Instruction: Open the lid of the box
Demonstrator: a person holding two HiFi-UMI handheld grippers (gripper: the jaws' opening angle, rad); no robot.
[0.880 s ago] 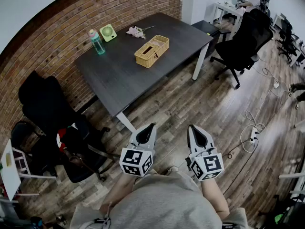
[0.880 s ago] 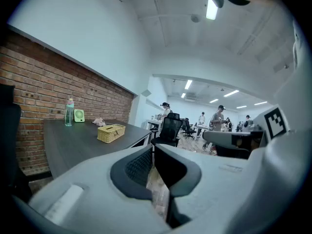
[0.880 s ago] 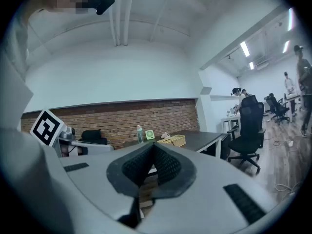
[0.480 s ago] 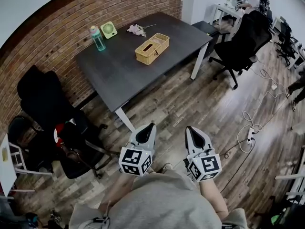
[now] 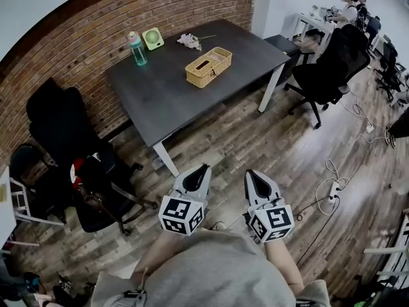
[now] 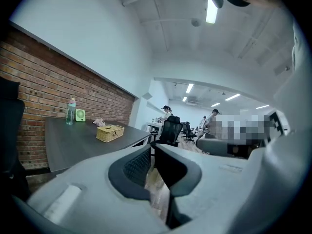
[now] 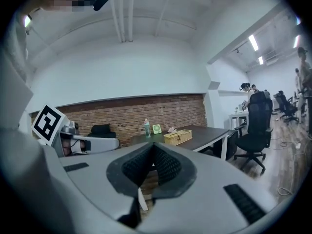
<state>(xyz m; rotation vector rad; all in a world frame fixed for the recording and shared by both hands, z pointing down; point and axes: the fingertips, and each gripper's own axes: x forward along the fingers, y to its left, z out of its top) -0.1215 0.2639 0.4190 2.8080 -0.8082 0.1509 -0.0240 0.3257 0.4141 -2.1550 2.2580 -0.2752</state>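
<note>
Grey shirt point(image 5: 211, 270), grey grippers
Beyond the shirt, left gripper point(image 5: 202, 170) and right gripper point(image 5: 250, 174) have black ribbed pads point(image 7: 134, 167) and black-and-white marker cubes point(image 5: 181, 215).

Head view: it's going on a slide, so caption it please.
Shut and empty, left claw and right claw hover far short of the wicker box on the dark table.

Office: dark tabletop point(image 5: 166, 101) at 11 o'clock, black swivel chair point(image 5: 332, 69) at 2 o'clock, person point(image 5: 349, 5) at a white desk point(image 5: 316, 23) at 1 o'clock.
</note>
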